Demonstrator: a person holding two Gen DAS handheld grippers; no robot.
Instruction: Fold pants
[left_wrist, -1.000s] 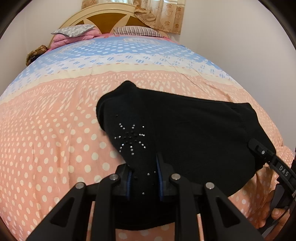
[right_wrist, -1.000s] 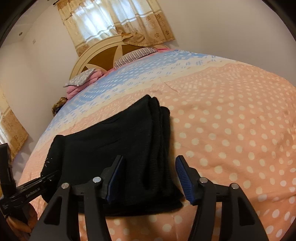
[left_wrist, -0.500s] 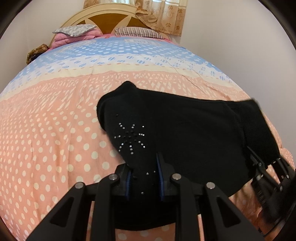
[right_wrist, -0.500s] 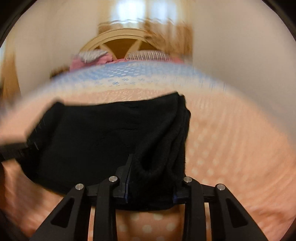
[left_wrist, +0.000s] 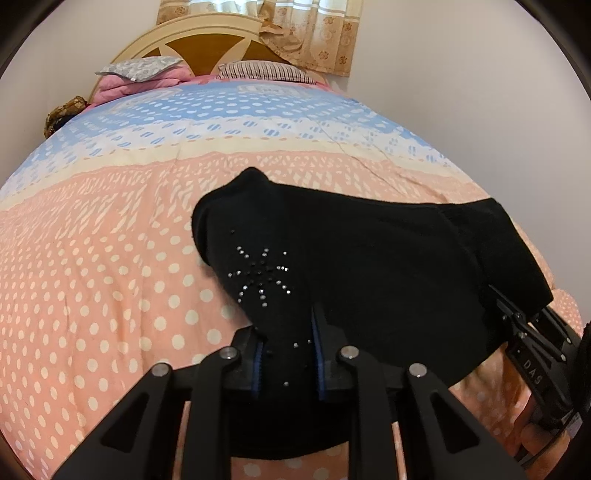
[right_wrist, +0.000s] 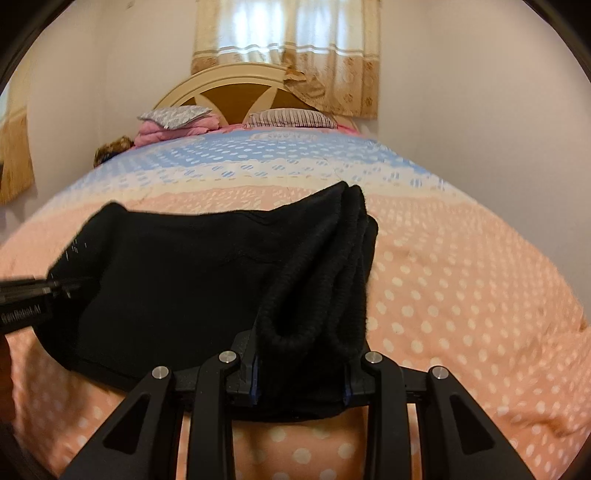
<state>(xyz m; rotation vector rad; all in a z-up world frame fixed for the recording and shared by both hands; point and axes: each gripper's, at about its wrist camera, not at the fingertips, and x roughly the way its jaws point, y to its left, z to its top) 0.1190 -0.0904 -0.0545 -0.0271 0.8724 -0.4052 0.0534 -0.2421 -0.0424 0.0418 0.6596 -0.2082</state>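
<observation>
Black pants (left_wrist: 369, 277) lie folded on the peach dotted bedspread (left_wrist: 110, 295). My left gripper (left_wrist: 288, 350) is shut on the end that bears a rhinestone star (left_wrist: 262, 275). In the right wrist view, my right gripper (right_wrist: 299, 369) is shut on the thick, layered end of the pants (right_wrist: 332, 277), with cloth bulging between the pads. The black cloth hangs stretched between the two grippers, its near edge a little above the bed. Each wrist view shows the other gripper: the right gripper (left_wrist: 524, 332) at the right edge, the left gripper (right_wrist: 62, 286) at the left edge.
Pillows (right_wrist: 288, 118) and a pink bundle (right_wrist: 166, 129) lie at the head of the bed under a wooden headboard (right_wrist: 229, 92) and a curtain (right_wrist: 288, 55). A wall (left_wrist: 480, 92) runs close along the bed's right side. The bedspread stretches wide beyond the pants.
The right gripper's jaws closed on the layered end of the pants, and its view rolled level. The left gripper kept its grip and stayed in place.
</observation>
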